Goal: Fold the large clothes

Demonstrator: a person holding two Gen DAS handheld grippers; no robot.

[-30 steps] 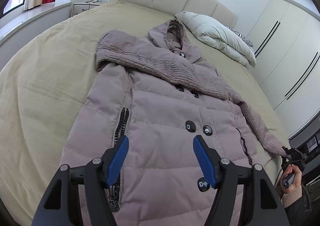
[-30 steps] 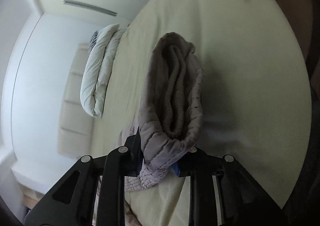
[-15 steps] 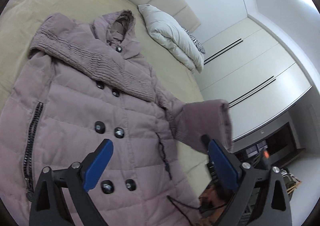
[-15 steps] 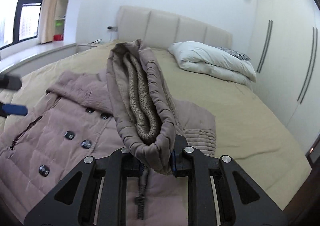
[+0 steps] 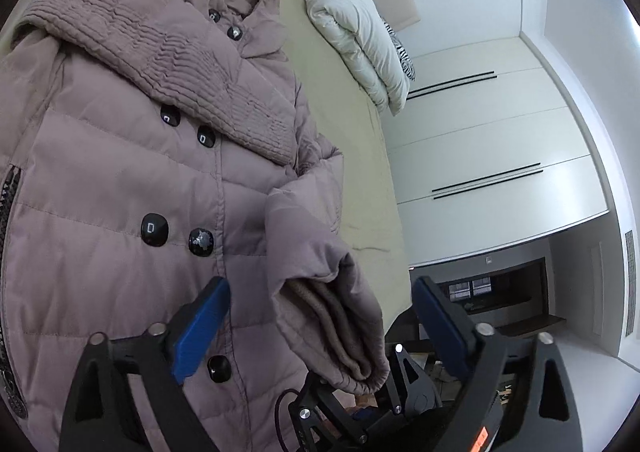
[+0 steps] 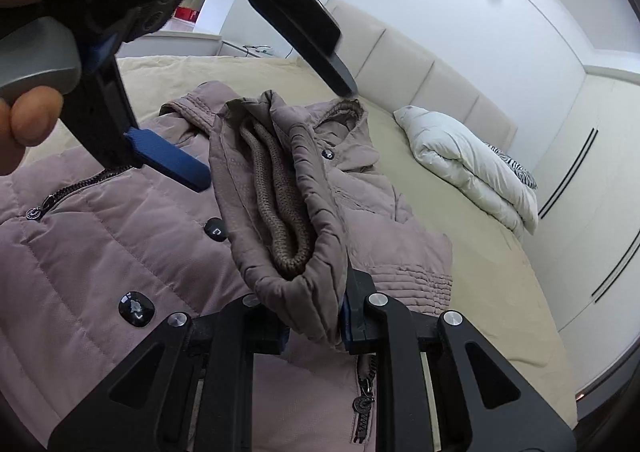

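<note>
Clamping the end of one sleeve (image 6: pixel 280 212), the right gripper (image 6: pixel 314 326) has its jaws pressed together on the puffy mauve fabric, whose knitted brown inner cuff (image 6: pixel 280 220) shows in the opening. The left gripper (image 5: pixel 320 332) has its blue pads (image 5: pixel 202 328) wide apart on either side of that same sleeve end, touching nothing, and its jaws are closing. In the right wrist view a hand (image 6: pixel 24 92) grips the left tool's handle above the coat. The coat (image 5: pixel 120 172), a long quilted hooded one with dark buttons (image 5: pixel 154 228) and zipped pockets, lies front up and spread flat across the bed (image 6: pixel 480 272); its other sleeve (image 5: pixel 168 56) is folded diagonally over the chest. A beige cover tops the bed, with a padded headboard (image 6: pixel 420 64), a folded white duvet (image 6: pixel 472 160) near it, and white wardrobe doors (image 5: pixel 500 140) alongside.
</note>
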